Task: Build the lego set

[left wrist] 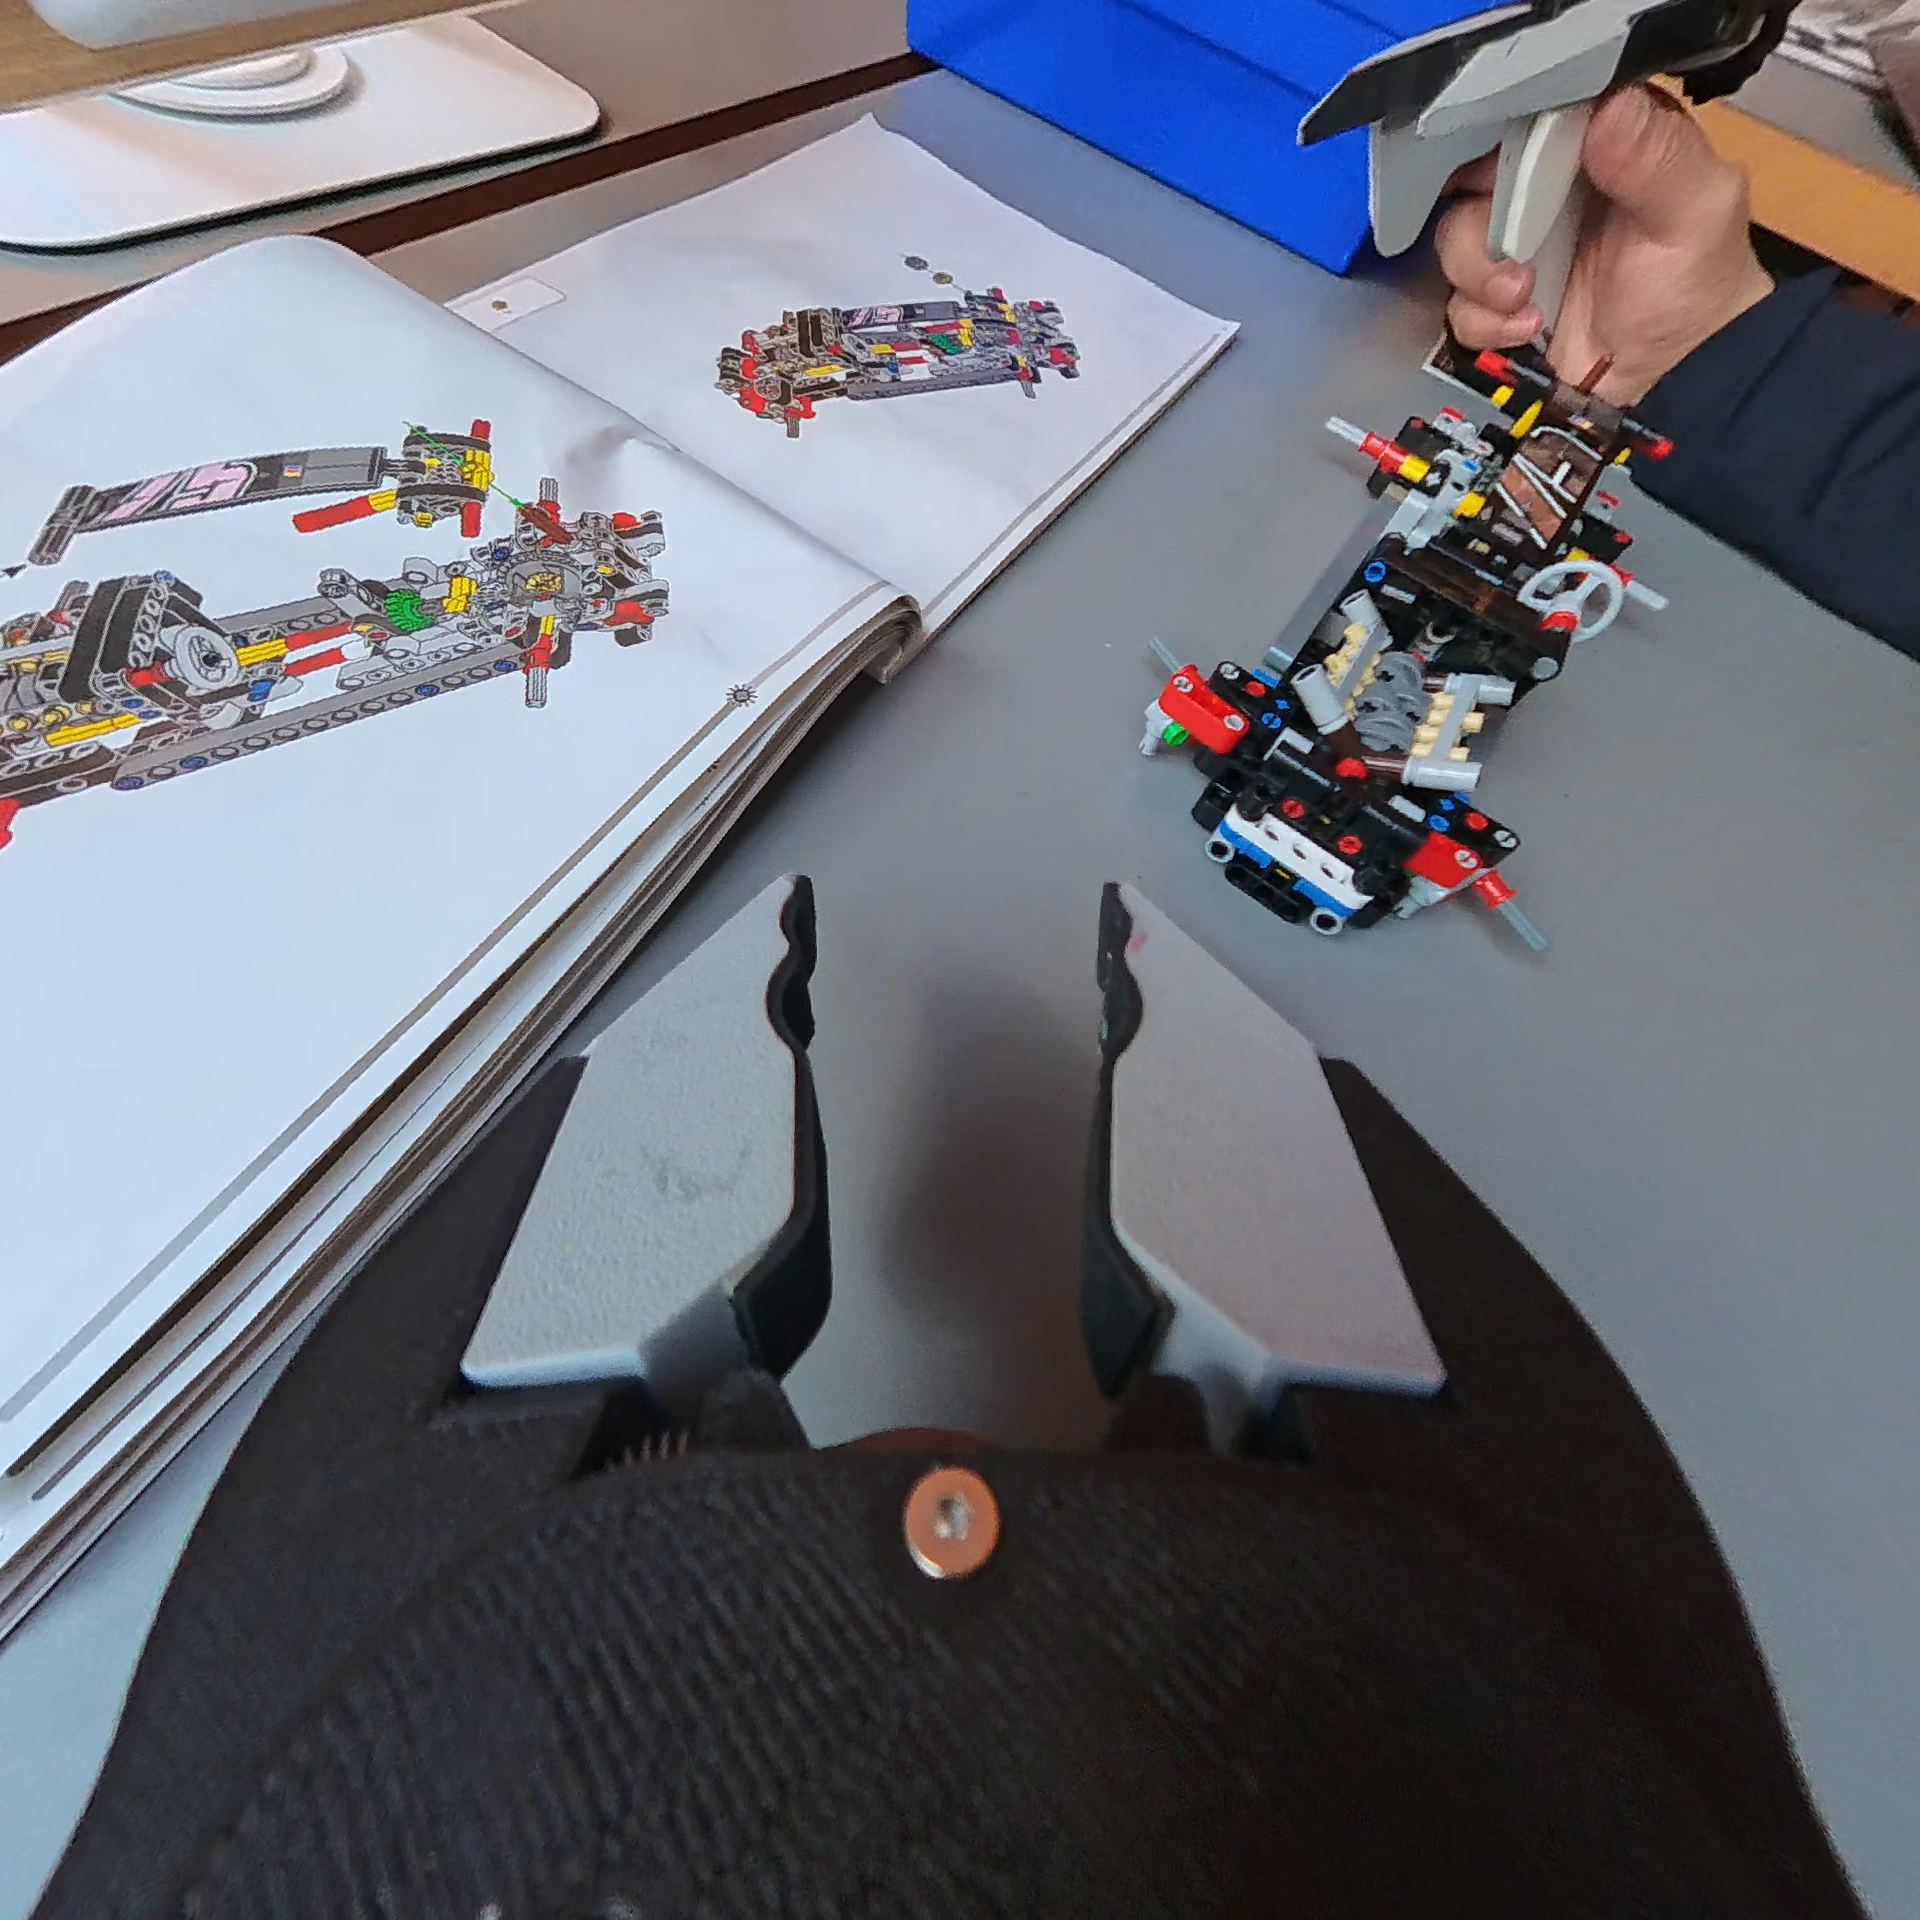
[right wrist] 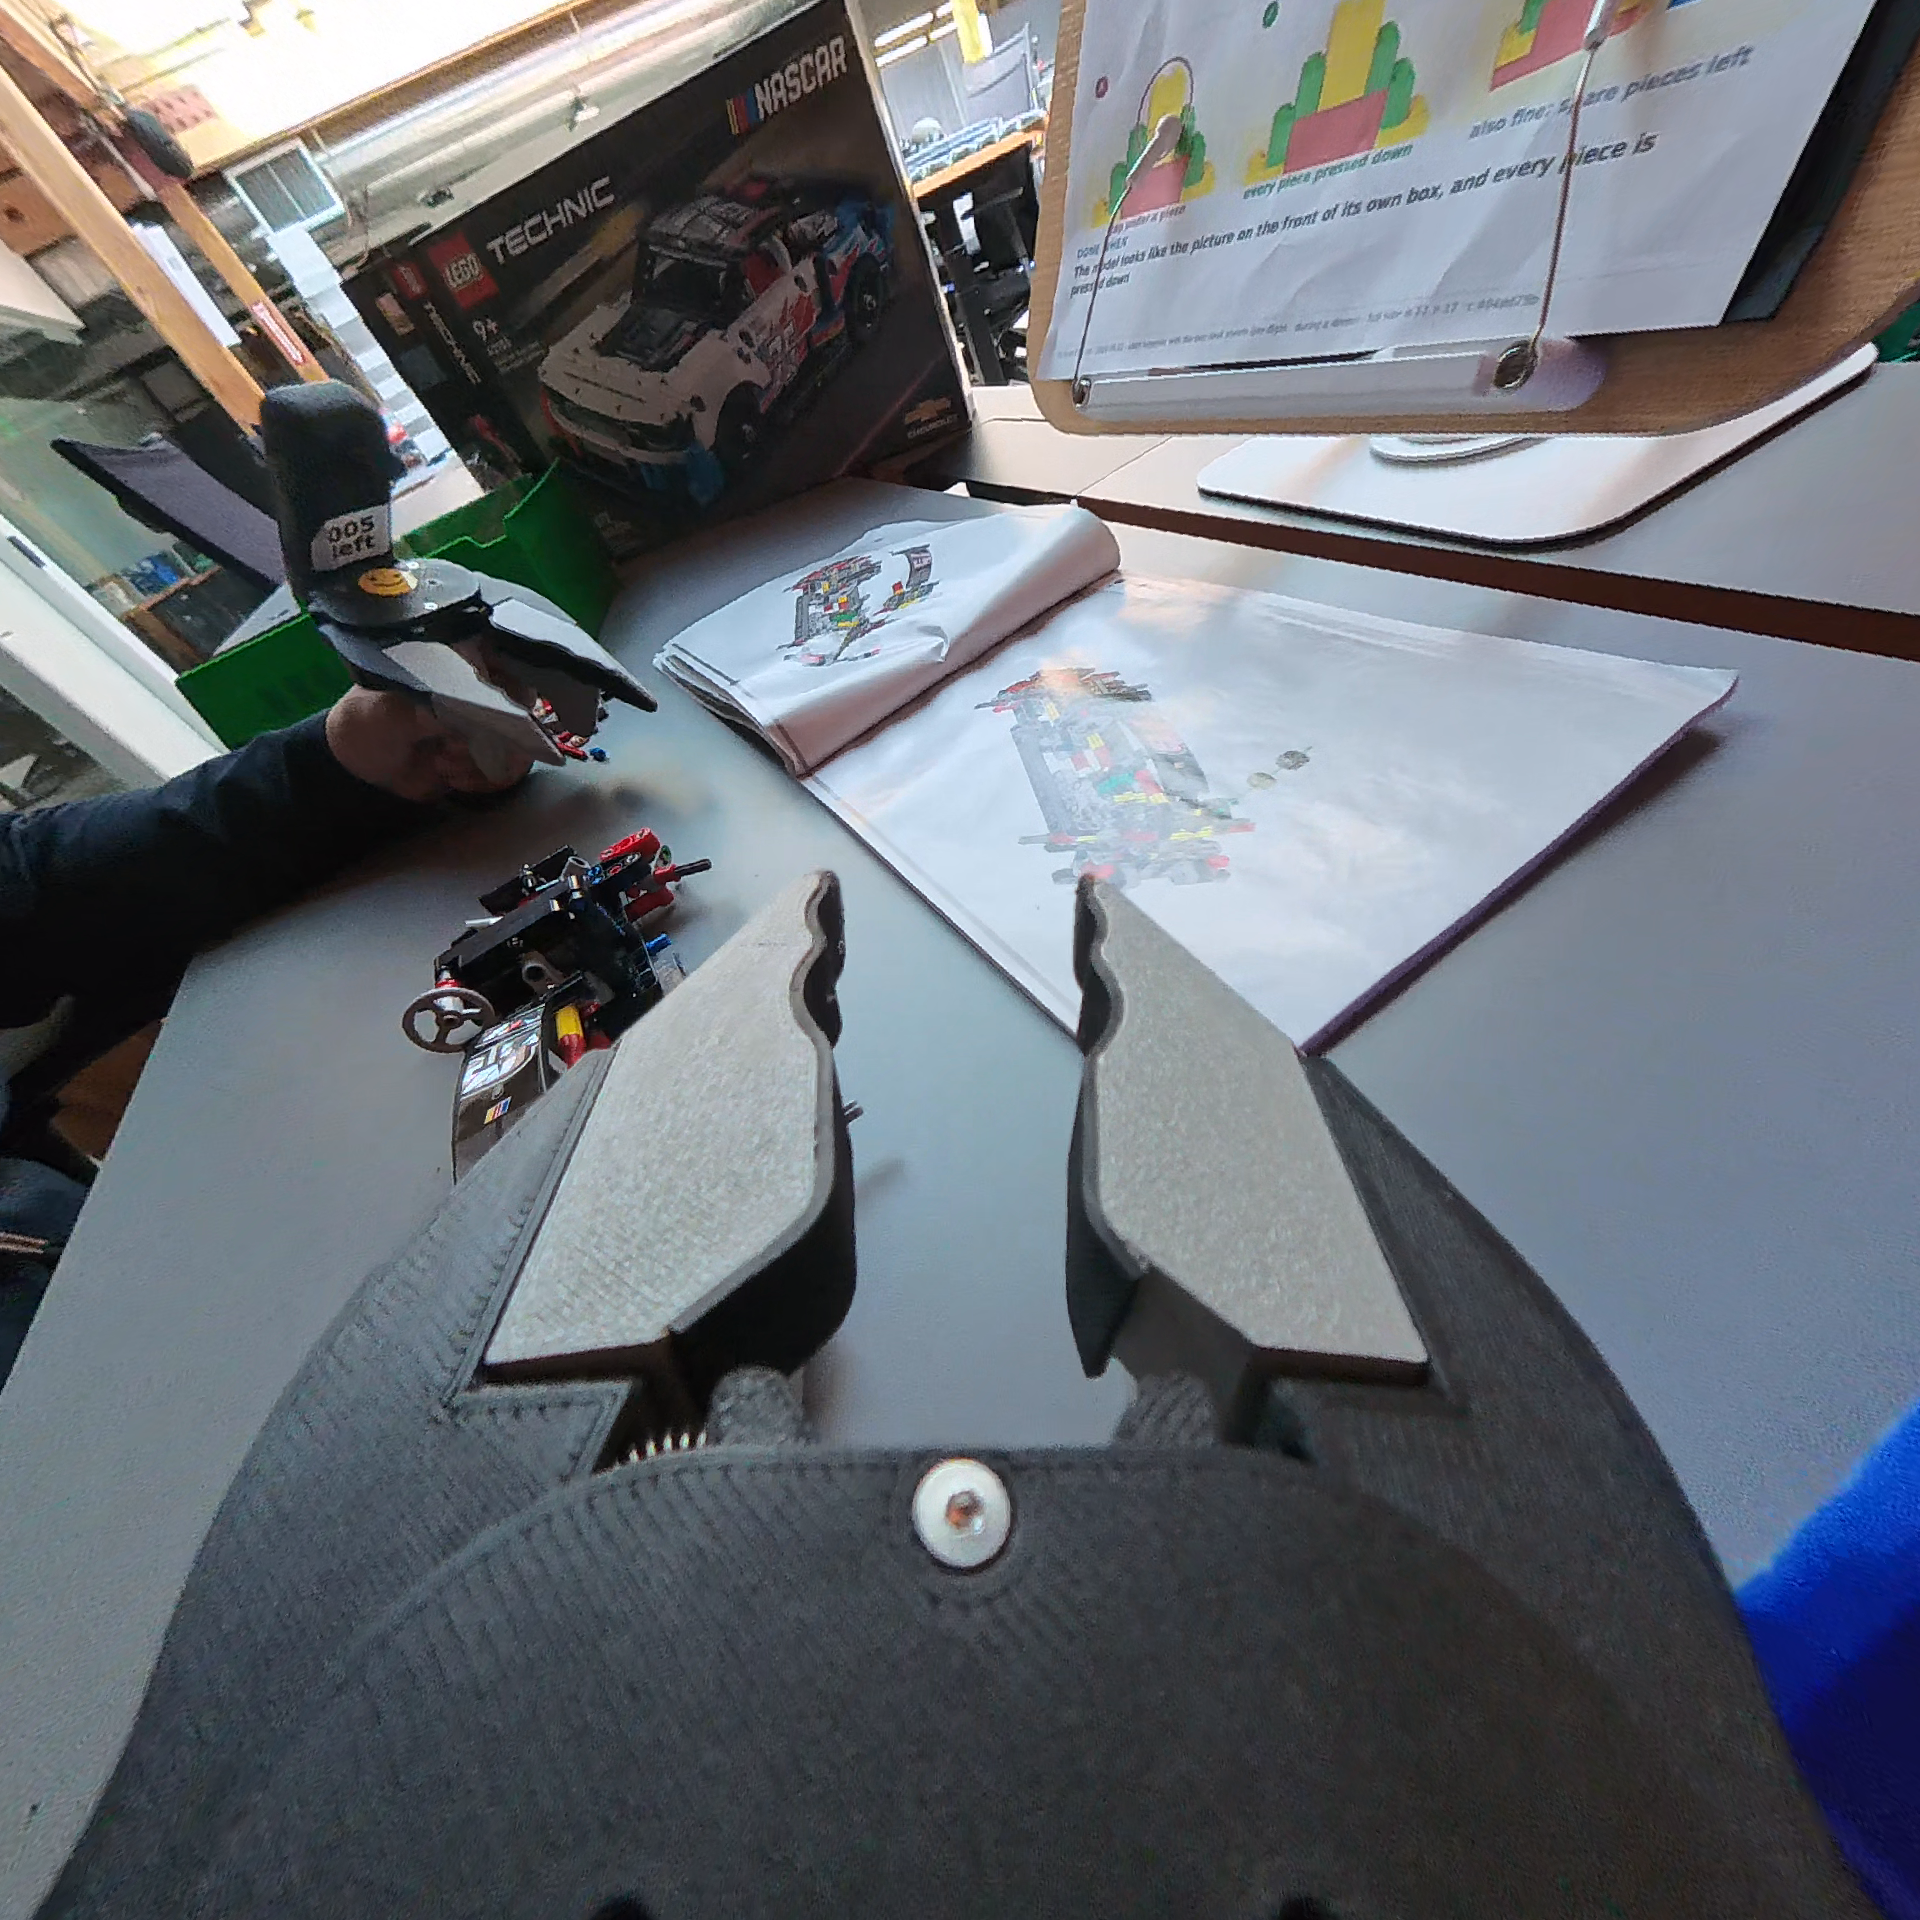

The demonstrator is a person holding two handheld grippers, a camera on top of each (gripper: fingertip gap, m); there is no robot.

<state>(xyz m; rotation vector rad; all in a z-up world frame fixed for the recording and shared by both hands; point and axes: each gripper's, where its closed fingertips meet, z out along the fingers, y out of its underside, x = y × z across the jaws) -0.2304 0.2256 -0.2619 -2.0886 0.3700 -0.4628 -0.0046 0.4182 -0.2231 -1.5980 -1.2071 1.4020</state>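
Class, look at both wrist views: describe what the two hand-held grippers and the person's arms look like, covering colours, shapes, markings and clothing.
Each gripper, left and right, has a ribbed black body with a central silver screw, and two flat grey fingers with wavy black inner pads. The left carries a white label and yellow smiley sticker. Both sleeves are dark navy.
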